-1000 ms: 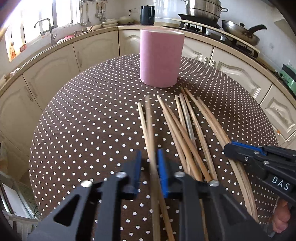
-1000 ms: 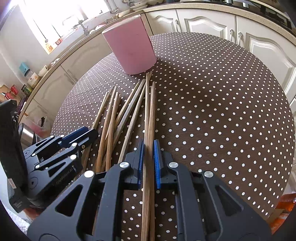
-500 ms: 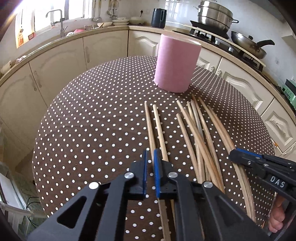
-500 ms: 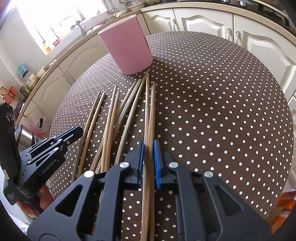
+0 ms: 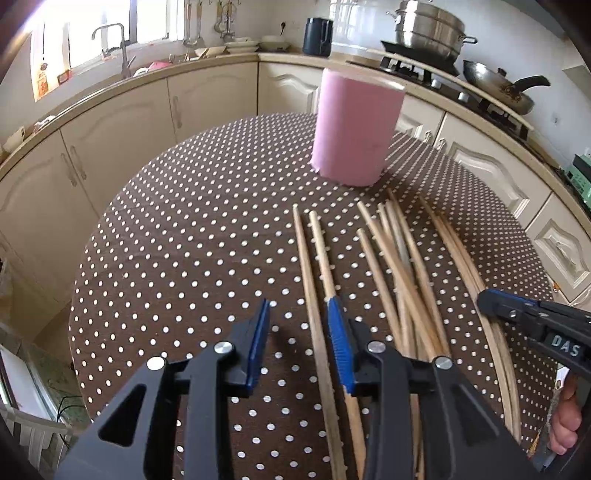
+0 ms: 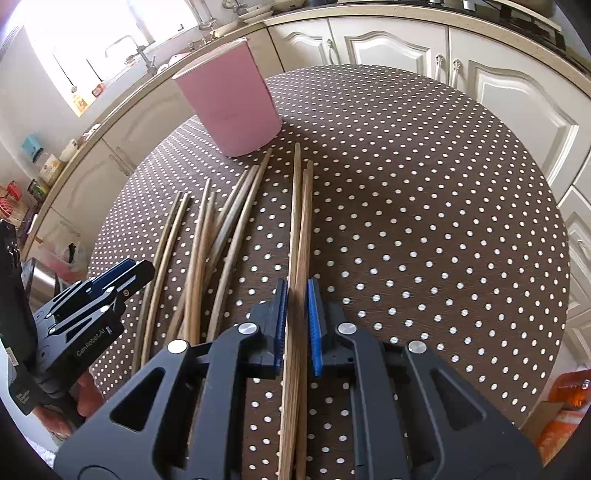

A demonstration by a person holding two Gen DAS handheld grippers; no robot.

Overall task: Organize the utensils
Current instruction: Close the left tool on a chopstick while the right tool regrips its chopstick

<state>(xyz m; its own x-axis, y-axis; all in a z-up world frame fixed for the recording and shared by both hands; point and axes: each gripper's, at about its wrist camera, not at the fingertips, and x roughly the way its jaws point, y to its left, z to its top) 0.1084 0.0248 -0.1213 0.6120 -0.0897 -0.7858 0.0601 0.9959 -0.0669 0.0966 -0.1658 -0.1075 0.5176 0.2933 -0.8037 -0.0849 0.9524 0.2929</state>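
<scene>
A pink cylindrical holder (image 5: 356, 133) (image 6: 229, 107) stands upright at the far side of the dotted round table (image 5: 184, 240). Several wooden chopsticks (image 5: 402, 266) (image 6: 221, 229) lie loose in front of it. My left gripper (image 5: 299, 343) is low over the table, its jaws opening. One chopstick (image 5: 312, 288) lies flat between the blue pads, untouched by them, and a second passes under the right pad. My right gripper (image 6: 297, 325) is shut on a small bundle of chopsticks (image 6: 301, 221) whose tips point toward the holder. Each gripper also shows at the edge of the other's view, the right gripper (image 5: 495, 302) and the left gripper (image 6: 136, 267).
Cream kitchen cabinets and a counter curve around the table's far side, with a sink (image 5: 110, 40) at the left and a stove with pots (image 5: 428, 29) at the right. An orange packet (image 6: 565, 398) lies below the table's right edge. Bare cloth (image 6: 424, 221) lies right of the chopsticks.
The left gripper's jaws, shut around a chopstick half a second ago, have spread apart, and the chopstick now lies free between them. The right gripper keeps its grip and has not moved.
</scene>
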